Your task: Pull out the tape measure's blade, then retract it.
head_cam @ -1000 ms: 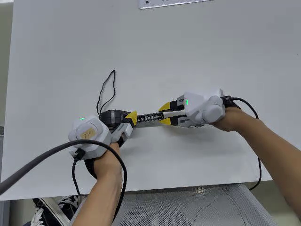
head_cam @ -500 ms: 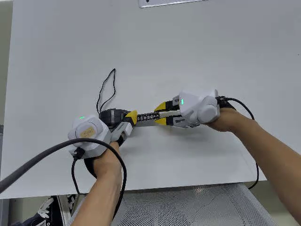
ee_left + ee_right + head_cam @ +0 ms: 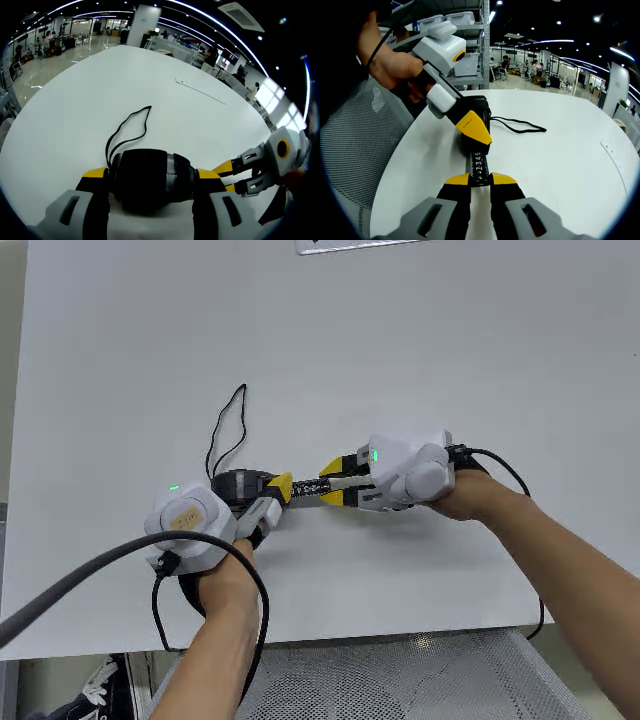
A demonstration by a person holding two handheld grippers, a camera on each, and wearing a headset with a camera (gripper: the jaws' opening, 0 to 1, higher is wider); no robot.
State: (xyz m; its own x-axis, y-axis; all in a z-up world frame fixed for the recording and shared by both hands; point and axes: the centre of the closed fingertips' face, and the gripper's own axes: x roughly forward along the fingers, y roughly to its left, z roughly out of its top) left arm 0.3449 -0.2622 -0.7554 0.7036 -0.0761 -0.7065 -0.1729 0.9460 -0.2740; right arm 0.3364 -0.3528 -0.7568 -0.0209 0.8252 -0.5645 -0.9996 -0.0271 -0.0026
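The left gripper (image 3: 264,499) (image 3: 152,176) has its yellow-tipped jaws spread wide, just enough to take the black, round tape measure case (image 3: 238,485) (image 3: 145,182) with its grey band. In the left gripper view one jaw presses each side of the case, clamping it. The case sits low on the plain white table (image 3: 400,360) (image 3: 65,115), near the front-left part, and whether its underside touches the tabletop cannot be told. Its thin black cord strap (image 3: 225,435) (image 3: 127,131) (image 3: 519,125) lies in a loose loop on the table beyond it.

The right gripper (image 3: 333,482) (image 3: 480,179) faces the left one from the other side. Its yellow jaw tips stand almost together, with a gap only as wide as the dark steel blade (image 3: 308,487) (image 3: 478,164) pinched between them. A short length of blade is out and runs straight from the mouth of the case to these jaws, just above the table. The white numerals 2, 3, 4 and 5 can be read on it in the right gripper view. One yellow tip of the left gripper lies just beside the blade where it leaves the case.

A hand grips the handle of each gripper, and black cables trail from both towards the near edge of the table. A long white strip (image 3: 350,245) (image 3: 200,90) lies at the table's far edge.
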